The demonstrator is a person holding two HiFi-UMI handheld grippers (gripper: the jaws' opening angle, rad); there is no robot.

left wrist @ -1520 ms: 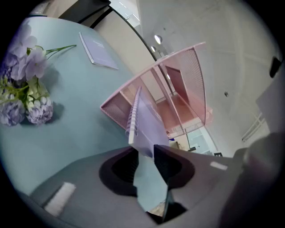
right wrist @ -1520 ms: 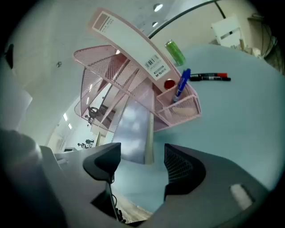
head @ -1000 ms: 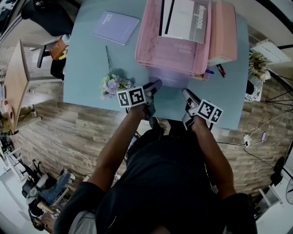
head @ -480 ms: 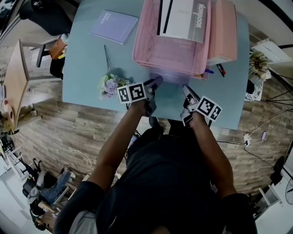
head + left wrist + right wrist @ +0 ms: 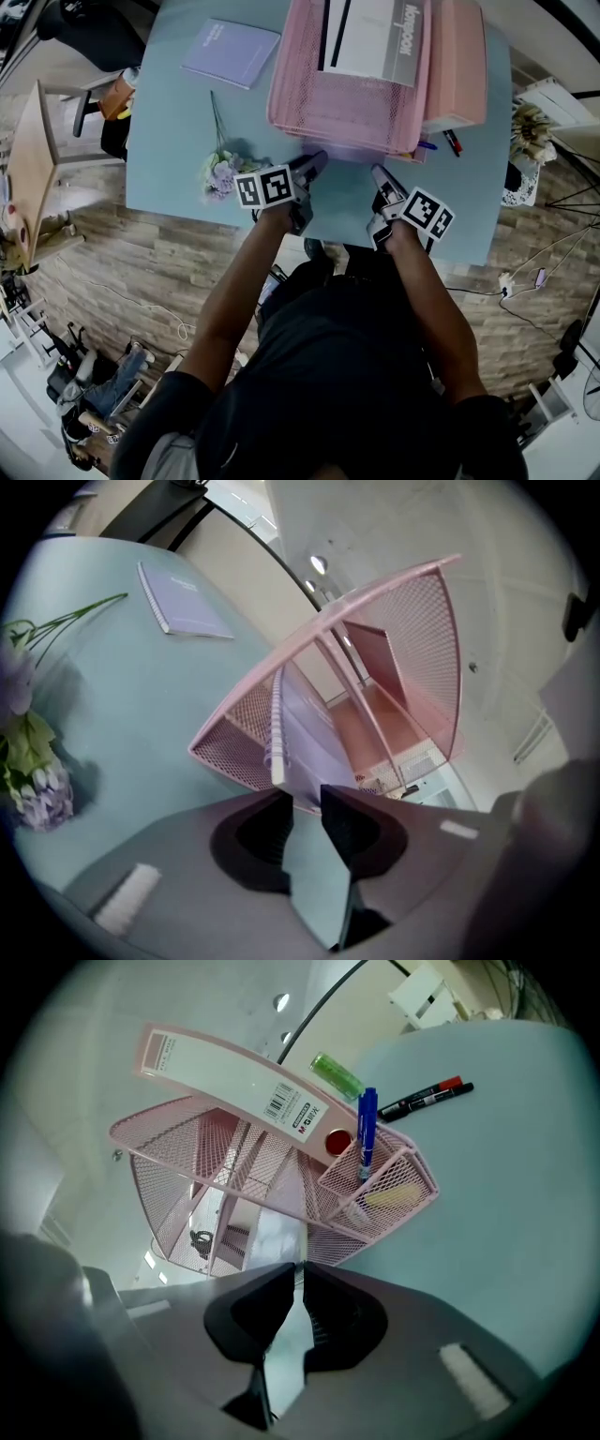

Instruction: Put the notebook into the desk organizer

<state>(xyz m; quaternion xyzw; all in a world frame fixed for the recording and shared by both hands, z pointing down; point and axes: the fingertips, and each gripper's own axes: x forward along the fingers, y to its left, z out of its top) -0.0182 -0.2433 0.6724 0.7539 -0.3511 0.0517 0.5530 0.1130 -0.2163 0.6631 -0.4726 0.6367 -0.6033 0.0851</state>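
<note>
A lavender spiral notebook (image 5: 300,738) stands on edge in a slot of the pink mesh desk organizer (image 5: 347,108) (image 5: 234,750) (image 5: 272,1176). My left gripper (image 5: 314,167) (image 5: 302,799) is open, and its tips are right at the notebook's near end without pressing it. Bare table shows between its jaws. To the right, my right gripper (image 5: 378,176) (image 5: 300,1274) faces the organizer's front; its jaws have just been closing and now stand shut, with nothing between them. A second lavender notebook (image 5: 232,53) (image 5: 183,602) lies flat at the table's far left.
On the teal table (image 5: 178,141) artificial flowers (image 5: 225,173) (image 5: 33,771) lie left of my left gripper. A binder (image 5: 375,37) (image 5: 234,1072) and a pink file box (image 5: 457,66) stand in and beside the organizer. A blue pen (image 5: 367,1133) and markers (image 5: 431,1096) are at its right.
Less of the lavender notebook shows past the organizer's front edge. Both grippers have crept a little toward the organizer, the right one drifting slightly left.
</note>
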